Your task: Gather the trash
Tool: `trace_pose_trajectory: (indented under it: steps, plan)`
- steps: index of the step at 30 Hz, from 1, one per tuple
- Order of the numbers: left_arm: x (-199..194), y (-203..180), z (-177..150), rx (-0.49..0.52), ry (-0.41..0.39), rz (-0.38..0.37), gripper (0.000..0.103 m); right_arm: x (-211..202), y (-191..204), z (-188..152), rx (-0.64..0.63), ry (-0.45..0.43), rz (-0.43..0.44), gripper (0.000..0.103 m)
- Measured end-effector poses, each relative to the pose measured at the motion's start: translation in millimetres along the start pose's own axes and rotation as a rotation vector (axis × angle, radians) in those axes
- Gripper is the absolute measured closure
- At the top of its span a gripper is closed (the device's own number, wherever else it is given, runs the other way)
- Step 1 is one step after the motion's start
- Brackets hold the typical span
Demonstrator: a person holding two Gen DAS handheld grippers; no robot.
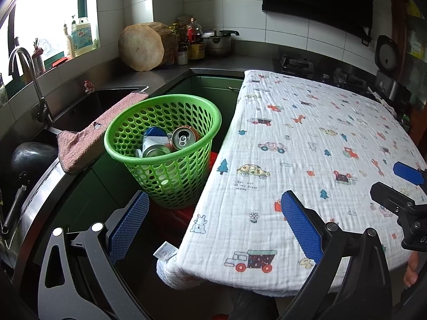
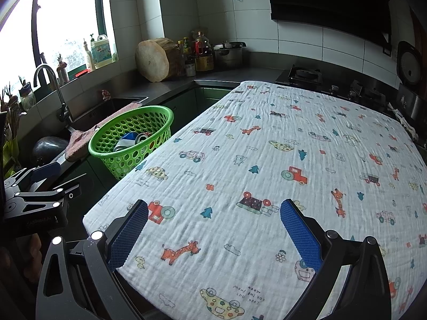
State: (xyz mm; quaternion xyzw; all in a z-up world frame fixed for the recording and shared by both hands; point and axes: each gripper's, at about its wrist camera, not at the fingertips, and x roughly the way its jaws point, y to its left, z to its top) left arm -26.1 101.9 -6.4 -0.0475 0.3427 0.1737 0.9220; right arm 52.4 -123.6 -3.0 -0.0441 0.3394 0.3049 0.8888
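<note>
A: We are looking at the trash first; the cans (image 1: 170,144) are lying inside the green basket (image 1: 128,144), one showing its pull-tab end, with a blue-and-white crushed piece leaning against them; the basket is standing just beside the table's left edge, near the sink counter.

B: And on the tablecloth (image 1: 307,138) we are seeing nothing loose at all; only the printed cars and giraffes.

A: So we are judging the collecting as finished or nearly so; we are finding no piece left to fetch.

B: Our left gripper (image 1: 213,221) is hanging with its blue pads spread wide, nothing between them, straddling the table's near corner; our right gripper (image 2: 213,226) is hovering over the cloth, likewise spread and empty.

A: Next we are probably needing only a sweep of the far cloth and the floor, which we are not seeing here; failing any find, we are pulling both grippers clear.

B: The pink rag (image 1: 88,138) draped on the sink (image 1: 80,104) edge is touching the basket's rim; we are leaving it alone.
</note>
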Motion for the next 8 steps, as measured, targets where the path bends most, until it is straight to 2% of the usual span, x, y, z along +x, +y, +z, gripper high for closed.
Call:
trace_pose_trajectory:
  steps: [8]
  plan:
    - [3.2, 1.4, -0.4, 0.009, 0.015, 0.018, 0.005, 1.2, -1.0, 1.1, 0.003, 0.001, 0.001, 0.007]
